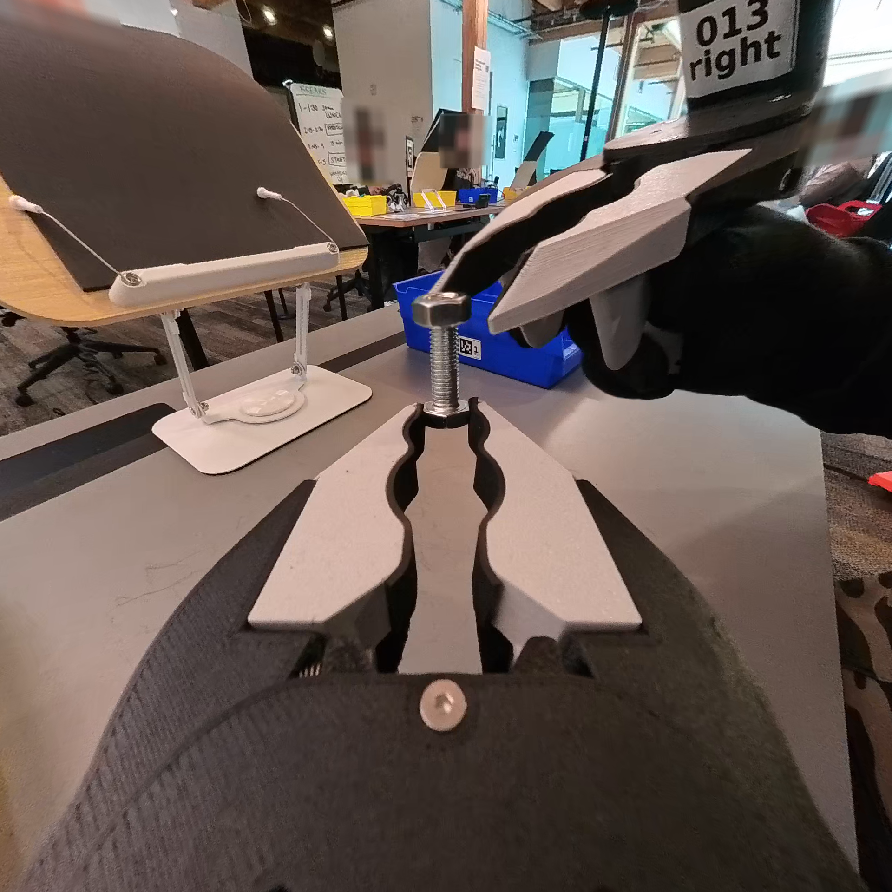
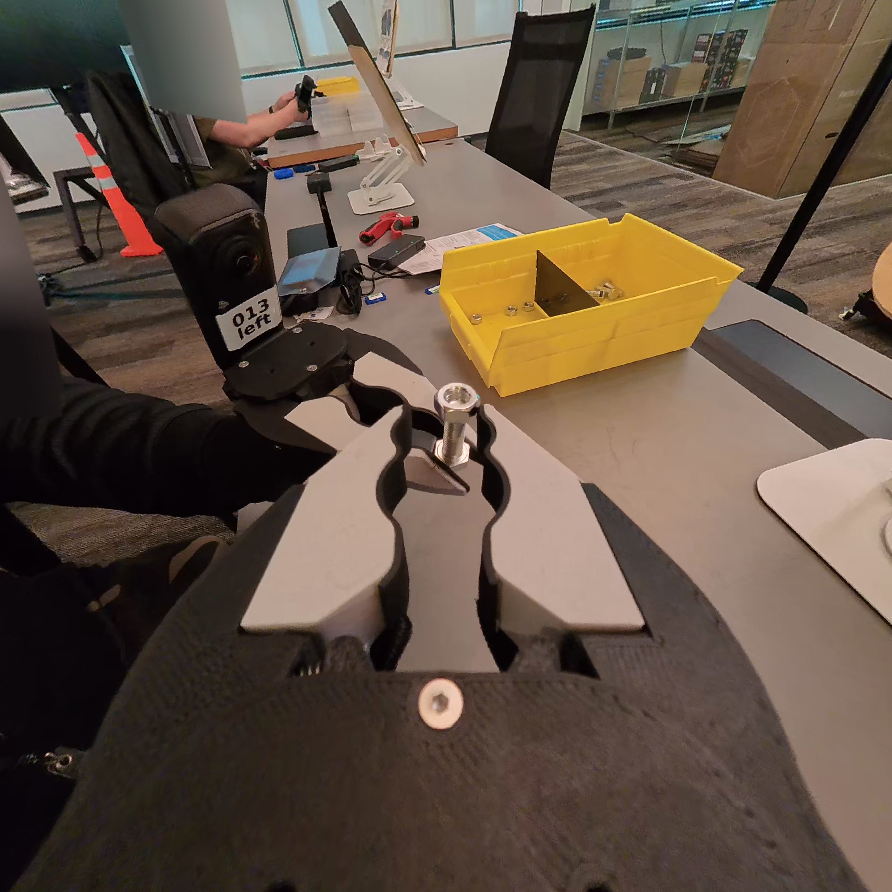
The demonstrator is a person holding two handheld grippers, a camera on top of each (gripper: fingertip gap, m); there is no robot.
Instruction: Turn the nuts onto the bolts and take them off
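Nuts and bolts are counted as follows: one bolt (image 1: 444, 367) is held upright with its hexagonal head down, the head clamped between the fingertips of the left gripper (image 1: 445, 417), and one nut (image 1: 441, 307) sits at the very top of its threaded shaft. The right gripper (image 1: 470, 301) is seen in the left wrist view coming in from the upper right, gripped by a black-gloved hand (image 1: 753, 318); its two fingers are parted, one tip lying just behind the nut and the other off to the nut's right, so the nut is not pinched. In the right wrist view the same nut (image 2: 457, 398) stands between the right gripper's spread fingertips (image 2: 444, 415), with the bolt (image 2: 451, 441) below it. One yellow bin (image 2: 579, 309) rests on the grey table (image 2: 651, 458), split by one dark divider; three loose nuts are counted in its near compartment, while the small heap of bolts beyond the divider is too small and too overlapped to be counted. One blue bin (image 1: 507, 347) is seen behind the bolt, its contents hidden by its wall and by the right gripper. One white stand (image 1: 260, 415) carrying a tilted board is cut off at the left edge. How far the nut is threaded on cannot be told.
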